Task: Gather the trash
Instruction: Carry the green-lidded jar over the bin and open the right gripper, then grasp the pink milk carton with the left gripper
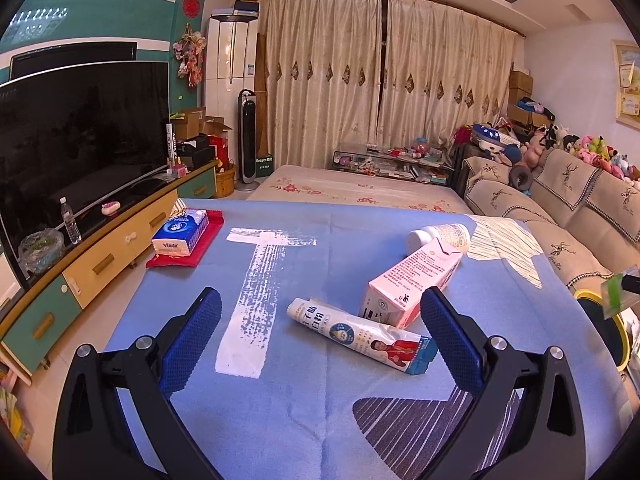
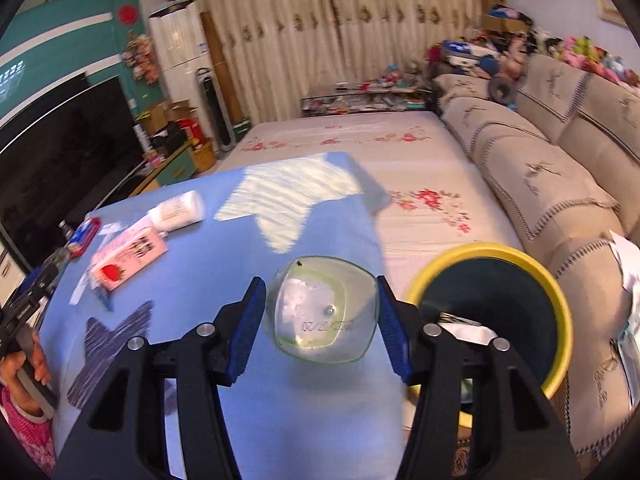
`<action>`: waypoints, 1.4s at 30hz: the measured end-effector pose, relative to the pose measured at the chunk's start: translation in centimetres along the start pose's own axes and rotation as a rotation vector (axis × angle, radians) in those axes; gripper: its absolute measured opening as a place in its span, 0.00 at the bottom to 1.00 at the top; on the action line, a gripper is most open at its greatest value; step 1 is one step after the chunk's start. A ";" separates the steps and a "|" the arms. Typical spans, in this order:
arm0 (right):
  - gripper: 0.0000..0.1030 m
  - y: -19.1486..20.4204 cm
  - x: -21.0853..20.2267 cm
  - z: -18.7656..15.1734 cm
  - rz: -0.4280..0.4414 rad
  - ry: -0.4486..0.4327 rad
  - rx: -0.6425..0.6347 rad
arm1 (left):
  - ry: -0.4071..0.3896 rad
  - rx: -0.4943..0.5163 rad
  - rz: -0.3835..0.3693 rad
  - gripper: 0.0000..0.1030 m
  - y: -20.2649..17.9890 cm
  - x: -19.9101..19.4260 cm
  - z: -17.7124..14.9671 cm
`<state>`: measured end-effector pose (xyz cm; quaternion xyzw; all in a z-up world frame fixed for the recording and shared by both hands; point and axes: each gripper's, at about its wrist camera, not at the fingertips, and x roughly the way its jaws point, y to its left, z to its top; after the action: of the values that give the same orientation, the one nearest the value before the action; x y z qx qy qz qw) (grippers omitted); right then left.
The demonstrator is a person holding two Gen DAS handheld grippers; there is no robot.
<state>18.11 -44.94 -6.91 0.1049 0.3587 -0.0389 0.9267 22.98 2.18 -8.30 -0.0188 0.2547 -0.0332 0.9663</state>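
The left tool (image 1: 320, 328) hangs wide open and empty over the tube (image 1: 360, 334) and pink carton (image 1: 408, 286) on the bench (image 1: 304, 408). The right tool (image 2: 322, 316) pinches a clear bottle (image 2: 326, 310) beside the yellow-rimmed bin (image 2: 558, 292). Released early, the bottle likely hits the rim and rolls off.

The yellow-rimmed bin (image 2: 520, 256) is partly hidden behind the right tool (image 2: 322, 322); its contents look indistinct.

Both tongs (image 1: 320, 328) (image 2: 322, 324): black frames, silver screws, textured blue pads (image 1: 192, 344)
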 end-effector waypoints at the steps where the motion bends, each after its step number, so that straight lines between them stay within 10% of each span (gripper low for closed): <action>1: 0.51 -1.1 0.3 0.0 -0.024 0.004 0.017 | 0.000 0.001 0.000 0.95 0.0 0.0 0.0; 19: 0.55 -11.7 5.7 -2.5 -0.345 0.103 0.176 | 0.003 0.021 -0.005 0.95 -0.3 0.2 -0.2; 32: 0.74 1.8 1.2 -0.6 -0.131 -0.141 0.048 | 0.040 0.075 -0.034 0.95 -1.0 0.7 -0.4; 42: 0.74 5.1 4.4 -2.3 -0.098 -0.098 -0.002 | 0.159 0.113 -0.136 0.95 -2.8 2.5 -0.8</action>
<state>20.61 -39.45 -10.67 0.0840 0.3174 -0.0888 0.9404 24.61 -0.83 -10.08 0.0213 0.3266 -0.1144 0.9380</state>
